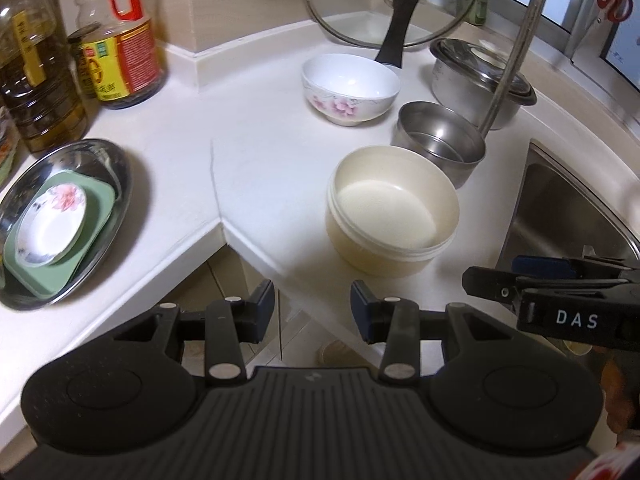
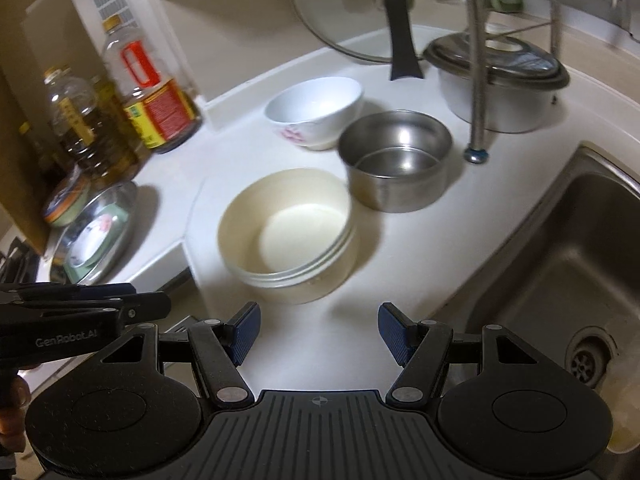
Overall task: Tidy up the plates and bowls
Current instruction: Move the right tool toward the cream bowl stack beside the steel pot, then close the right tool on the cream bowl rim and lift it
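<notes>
left hand-held gripper (image 1: 312, 312) jaws apart, empty | right hand-held gripper (image 2: 319, 332) jaws wide, empty | cream bowl (image 2: 286, 234) nearest, by desk (image 2: 320, 344) front edge | steel bowl (image 2: 396, 160) behind | floral bowl (image 2: 314, 114) far | plate stack (image 1: 60, 220) far left | sink (image 2: 560, 272) right

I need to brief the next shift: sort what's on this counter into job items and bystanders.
Job items:
cream bowl
floral bowl
steel bowl
steel plate
green plate
saucer

Bystanders:
oil bottles
glass lid
lidded pot
faucet
sink
</notes>
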